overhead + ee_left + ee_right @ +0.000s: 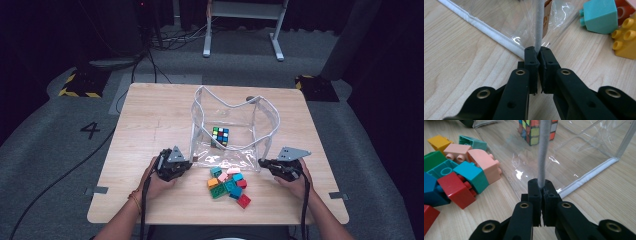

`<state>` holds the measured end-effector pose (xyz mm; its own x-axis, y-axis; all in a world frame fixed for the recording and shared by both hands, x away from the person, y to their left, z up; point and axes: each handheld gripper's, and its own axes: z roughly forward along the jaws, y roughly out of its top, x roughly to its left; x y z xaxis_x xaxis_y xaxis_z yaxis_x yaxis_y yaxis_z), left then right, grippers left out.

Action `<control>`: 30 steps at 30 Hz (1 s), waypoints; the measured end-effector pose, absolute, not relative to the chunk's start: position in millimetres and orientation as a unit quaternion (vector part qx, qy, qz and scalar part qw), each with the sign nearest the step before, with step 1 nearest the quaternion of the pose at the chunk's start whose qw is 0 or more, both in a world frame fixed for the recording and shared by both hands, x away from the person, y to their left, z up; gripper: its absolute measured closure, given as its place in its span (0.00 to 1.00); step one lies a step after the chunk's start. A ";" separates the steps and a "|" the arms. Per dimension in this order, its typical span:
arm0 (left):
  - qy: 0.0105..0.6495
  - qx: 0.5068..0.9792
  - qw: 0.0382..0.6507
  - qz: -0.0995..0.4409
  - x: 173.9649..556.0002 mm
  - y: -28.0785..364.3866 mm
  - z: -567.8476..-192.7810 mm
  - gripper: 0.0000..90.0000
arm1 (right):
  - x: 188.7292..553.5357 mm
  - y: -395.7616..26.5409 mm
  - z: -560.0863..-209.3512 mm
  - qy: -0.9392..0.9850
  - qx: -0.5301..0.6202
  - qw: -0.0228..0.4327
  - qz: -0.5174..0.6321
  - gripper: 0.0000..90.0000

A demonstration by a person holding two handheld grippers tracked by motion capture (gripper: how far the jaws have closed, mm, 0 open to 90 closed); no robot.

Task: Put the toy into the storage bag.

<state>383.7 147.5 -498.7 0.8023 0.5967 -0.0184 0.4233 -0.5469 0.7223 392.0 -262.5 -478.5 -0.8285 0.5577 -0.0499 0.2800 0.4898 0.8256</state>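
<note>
A clear plastic bag (235, 117) with white piping stands open on the wooden table (150, 120). Inside it sits a colour cube (220, 136), which also shows in the right gripper view as the cube (534, 131). My left gripper (186, 164) is shut on the bag's near left corner edge (539, 27). My right gripper (263, 163) is shut on the near right corner edge (542, 152). A heap of toy bricks (229, 184) lies just in front of the bag, between the two grippers.
The bricks (456, 177) lie close to the left of my right gripper's jaws; a teal brick (600, 16) and a yellow brick (626, 37) lie to the right of my left gripper's jaws. Bare table lies left of the bag. Beyond the table stand a white frame (245, 20) and floor cables.
</note>
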 end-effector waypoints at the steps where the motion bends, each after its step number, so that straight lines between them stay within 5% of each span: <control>1: 0.289 0.873 0.378 0.111 382.8 147.7 -498.9 0.96 | 390.9 -262.9 -478.6 0.848 0.246 0.158 0.442 0.97; 6: 0.282 0.877 0.373 0.110 373.6 148.7 -498.1 0.96 | 383.9 -265.6 -479.0 0.851 0.238 0.150 0.444 0.95; 11: 0.292 0.873 0.377 0.100 367.4 157.2 -499.9 0.87 | 377.5 -268.7 -479.8 0.851 0.250 0.136 0.441 0.76; 15: 0.302 0.869 0.383 0.087 360.2 168.3 -500.4 0.72 | 366.0 -275.3 -484.3 0.852 0.266 0.114 0.437 0.63; 21: 0.335 0.864 0.358 0.117 340.8 173.1 -502.1 0.31 | 338.0 -274.7 -496.0 0.863 0.254 0.082 0.430 0.48; 30: 0.350 0.862 0.346 0.122 330.9 181.1 -502.7 0.17 | 318.6 -262.7 -495.2 0.873 0.203 0.051 0.441 0.43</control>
